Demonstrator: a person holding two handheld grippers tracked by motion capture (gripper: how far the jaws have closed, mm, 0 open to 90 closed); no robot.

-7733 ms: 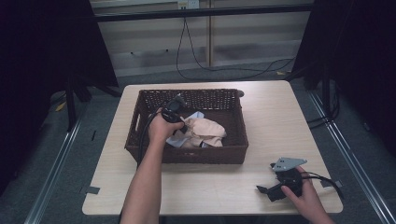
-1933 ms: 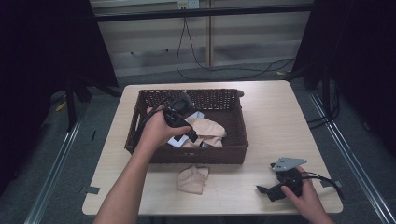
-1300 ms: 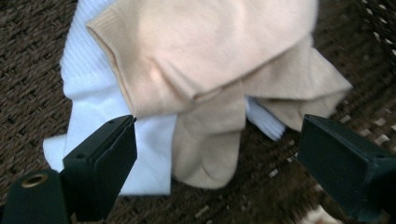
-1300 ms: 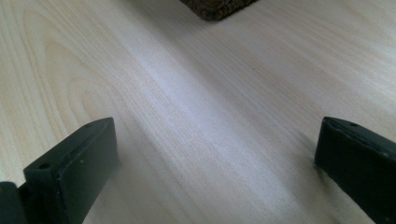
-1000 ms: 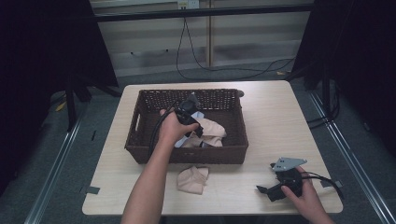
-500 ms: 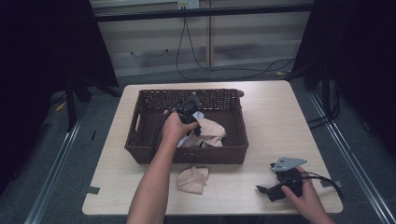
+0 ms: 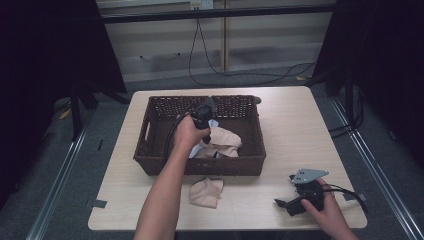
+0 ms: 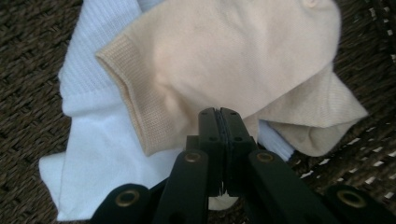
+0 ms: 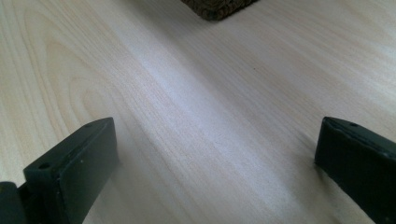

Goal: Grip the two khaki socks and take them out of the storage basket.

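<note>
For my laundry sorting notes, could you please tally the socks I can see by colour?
Beige socks: 3, one on the table, two in the basket
White socks: 1 at least
Total: 4

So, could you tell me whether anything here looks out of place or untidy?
One beige sock lies alone on the table, outside the wicker basket that holds the other socks, which lie crumpled and overlapping.
</note>
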